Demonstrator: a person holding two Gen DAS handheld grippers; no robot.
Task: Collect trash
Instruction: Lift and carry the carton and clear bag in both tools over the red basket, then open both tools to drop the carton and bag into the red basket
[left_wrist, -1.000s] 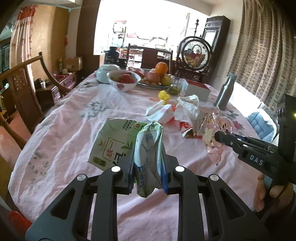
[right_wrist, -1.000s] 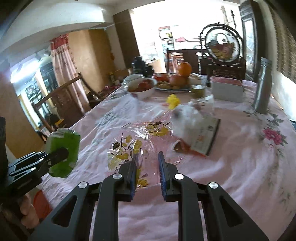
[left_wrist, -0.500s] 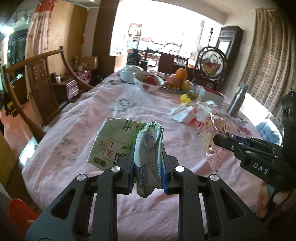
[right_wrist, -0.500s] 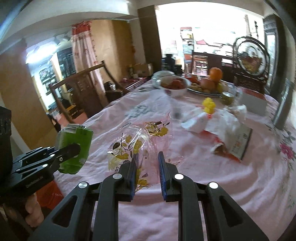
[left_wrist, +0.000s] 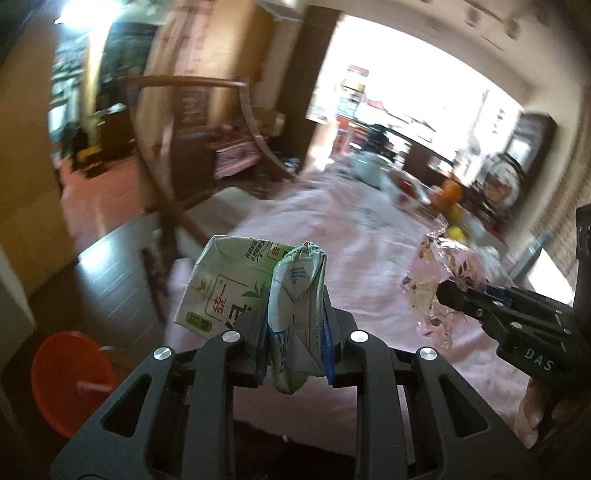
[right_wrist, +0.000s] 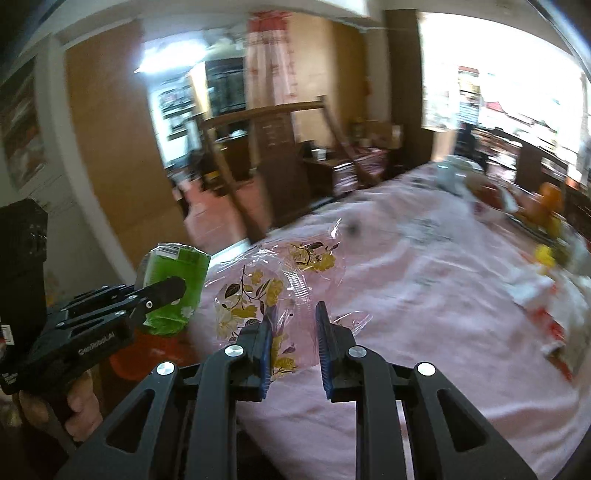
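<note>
Crumpled green-and-white paper drink carton (left_wrist: 295, 317) is sitting clamped between the left gripper's (left_wrist: 295, 354) blue-padded jaws, above the pink wrinkled tablecloth (left_wrist: 354, 258). Right gripper (right_wrist: 291, 332) is pinching a crinkly clear plastic wrapper with yellow flowers (right_wrist: 266, 291) by one edge, jaws narrowly apart around the film. Round orange plastic bin (left_wrist: 70, 380) is standing on the floor beside the table.

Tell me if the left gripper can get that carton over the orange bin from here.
Probably yes. The left gripper, shut on the carton, is past the table edge, and the bin stands open on the floor lower left, nothing between.

Blown-out window glare, motion-blurred background, fisheye-bent edges
</note>
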